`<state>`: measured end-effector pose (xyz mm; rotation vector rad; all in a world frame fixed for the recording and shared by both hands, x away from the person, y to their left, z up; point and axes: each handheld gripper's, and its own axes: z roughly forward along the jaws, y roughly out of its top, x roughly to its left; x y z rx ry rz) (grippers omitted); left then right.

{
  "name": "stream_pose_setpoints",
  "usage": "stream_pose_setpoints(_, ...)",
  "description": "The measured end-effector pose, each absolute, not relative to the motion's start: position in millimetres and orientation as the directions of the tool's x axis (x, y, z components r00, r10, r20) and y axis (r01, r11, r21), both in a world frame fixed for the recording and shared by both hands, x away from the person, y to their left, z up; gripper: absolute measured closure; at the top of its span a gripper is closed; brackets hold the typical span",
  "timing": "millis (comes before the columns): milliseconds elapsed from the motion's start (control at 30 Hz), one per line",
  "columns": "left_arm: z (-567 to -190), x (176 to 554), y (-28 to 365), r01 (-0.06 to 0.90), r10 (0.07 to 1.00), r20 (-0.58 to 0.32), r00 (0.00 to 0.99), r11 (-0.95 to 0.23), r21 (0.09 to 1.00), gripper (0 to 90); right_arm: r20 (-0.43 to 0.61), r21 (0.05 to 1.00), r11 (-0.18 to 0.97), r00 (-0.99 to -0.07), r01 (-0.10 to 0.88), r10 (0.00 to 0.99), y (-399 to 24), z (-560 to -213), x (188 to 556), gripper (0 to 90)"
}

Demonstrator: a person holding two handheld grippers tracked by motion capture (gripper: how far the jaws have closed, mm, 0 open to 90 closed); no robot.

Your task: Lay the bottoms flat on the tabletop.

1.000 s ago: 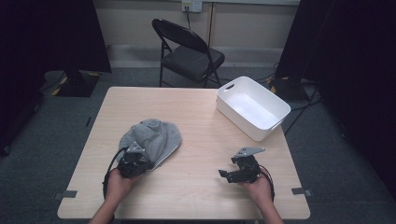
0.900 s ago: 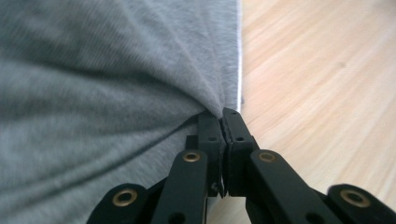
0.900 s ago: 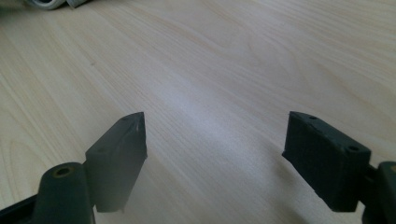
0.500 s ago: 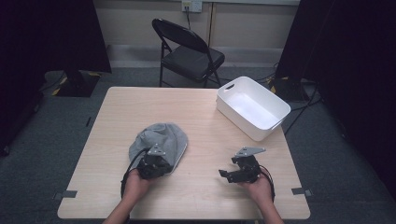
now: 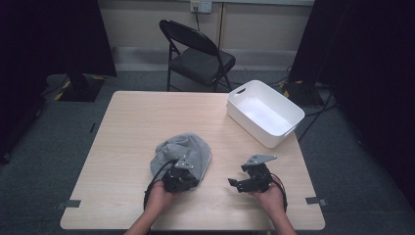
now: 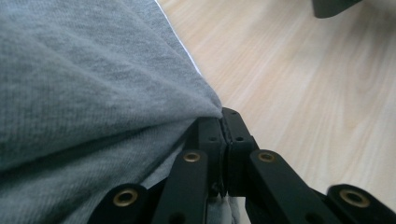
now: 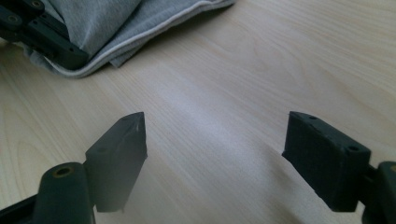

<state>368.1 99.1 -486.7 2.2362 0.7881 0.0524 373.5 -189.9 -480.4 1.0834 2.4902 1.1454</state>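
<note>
Two grippers are mine to mind here, and from the high view I see the left gripper (image 5: 180,177) clamped on the near edge of the grey cloth (image 5: 186,152), which lies bunched on the surface (image 5: 132,127) left of the white bin (image 5: 264,112); the right gripper (image 5: 238,183) rests apart with nothing in it. In the left gripper view the jaws stand pressed together on a fold of the cloth (image 6: 93,79), so I judge the hold is thin and I should drag low and slowly, not lift sharply. In the right gripper view its jaws stand wide over bare wood, the hem (image 7: 154,35) ahead; I would bring it to that edge and pinch beside the left gripper (image 7: 44,39).
</note>
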Motion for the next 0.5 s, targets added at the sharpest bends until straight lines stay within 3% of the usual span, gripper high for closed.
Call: stream_pose_setpoints(500,-486.9,364.3,84.5,0.502,0.501,-0.218,0.837,-0.549,0.668,88.6,0.122,0.722,0.437,-0.720,0.537,0.683,-188.4,-481.1,374.9,20.8)
